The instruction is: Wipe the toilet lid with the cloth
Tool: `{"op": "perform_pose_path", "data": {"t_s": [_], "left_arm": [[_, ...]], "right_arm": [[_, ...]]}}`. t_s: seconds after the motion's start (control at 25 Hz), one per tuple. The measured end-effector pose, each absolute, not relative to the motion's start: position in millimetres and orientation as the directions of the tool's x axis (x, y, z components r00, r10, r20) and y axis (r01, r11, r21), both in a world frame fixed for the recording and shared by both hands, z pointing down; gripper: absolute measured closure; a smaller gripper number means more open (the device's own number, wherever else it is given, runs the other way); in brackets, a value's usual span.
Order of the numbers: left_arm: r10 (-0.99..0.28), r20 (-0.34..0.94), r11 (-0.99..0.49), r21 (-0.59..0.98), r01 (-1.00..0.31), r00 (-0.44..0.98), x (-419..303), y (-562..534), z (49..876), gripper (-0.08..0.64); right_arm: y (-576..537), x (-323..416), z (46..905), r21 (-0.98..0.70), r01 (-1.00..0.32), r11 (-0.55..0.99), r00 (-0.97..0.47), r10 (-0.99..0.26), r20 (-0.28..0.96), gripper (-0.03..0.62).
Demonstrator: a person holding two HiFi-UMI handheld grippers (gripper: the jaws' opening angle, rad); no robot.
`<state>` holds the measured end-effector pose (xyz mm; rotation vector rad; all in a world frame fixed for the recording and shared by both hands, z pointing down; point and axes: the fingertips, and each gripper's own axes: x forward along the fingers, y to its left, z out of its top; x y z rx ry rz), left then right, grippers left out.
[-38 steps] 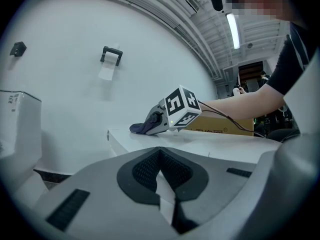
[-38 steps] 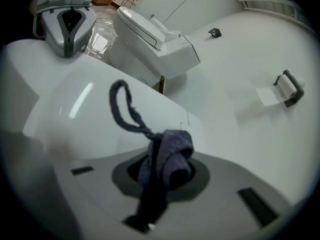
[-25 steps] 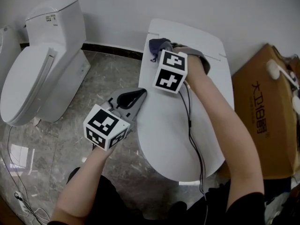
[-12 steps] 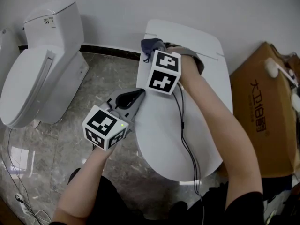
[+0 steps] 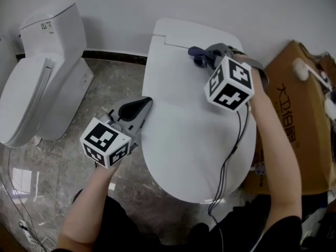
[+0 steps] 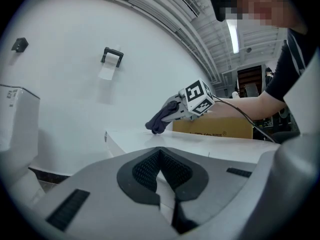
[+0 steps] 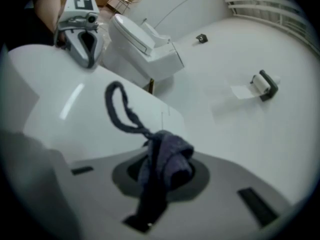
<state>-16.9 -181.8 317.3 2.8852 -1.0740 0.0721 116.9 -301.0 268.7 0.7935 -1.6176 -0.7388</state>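
Cardboard box (image 5: 311,140), partly beyond head view's right edge.

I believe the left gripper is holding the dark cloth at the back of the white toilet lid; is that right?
Not quite: it is the right gripper that holds the dark cloth at the back of the white toilet lid, as the right gripper view shows. The left gripper is shut on nothing.

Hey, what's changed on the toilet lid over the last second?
The right gripper, shut on the cloth, swept from the back left of the toilet lid towards its back right, dragging the cloth along. The left gripper stayed shut and empty at the lid's left edge.
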Motion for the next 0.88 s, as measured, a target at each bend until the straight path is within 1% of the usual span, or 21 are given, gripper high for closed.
{"op": "perform_pose_path", "data": {"t_s": [0.28,0.48,0.72,0.88], "left_arm": [[-0.642,0.046,-0.763,0.055,-0.644,0.765,-15.7,-181.6,316.3,0.543],[-0.643,0.038,-0.763,0.058,-0.644,0.765,-14.9,-182.6,316.6,0.543],[-0.646,0.042,-0.76,0.058,-0.648,0.762,-14.1,-183.8,316.1,0.543],[-0.653,0.053,-0.754,0.051,-0.655,0.755,-14.5,-183.8,317.2,0.543]], "right_arm": [[-286.1,228.3,263.8,0.825,-0.134,0.549,0.001,-0.832,0.554,0.525],[-276.0,288.9,271.7,0.821,-0.162,0.547,0.084,-0.822,0.564,0.525],[-262.8,320.9,288.8,0.805,-0.17,0.568,0.122,-0.798,0.59,0.525],[-256.8,317.8,308.7,0.761,-0.204,0.616,0.098,-0.761,0.642,0.525]]}}
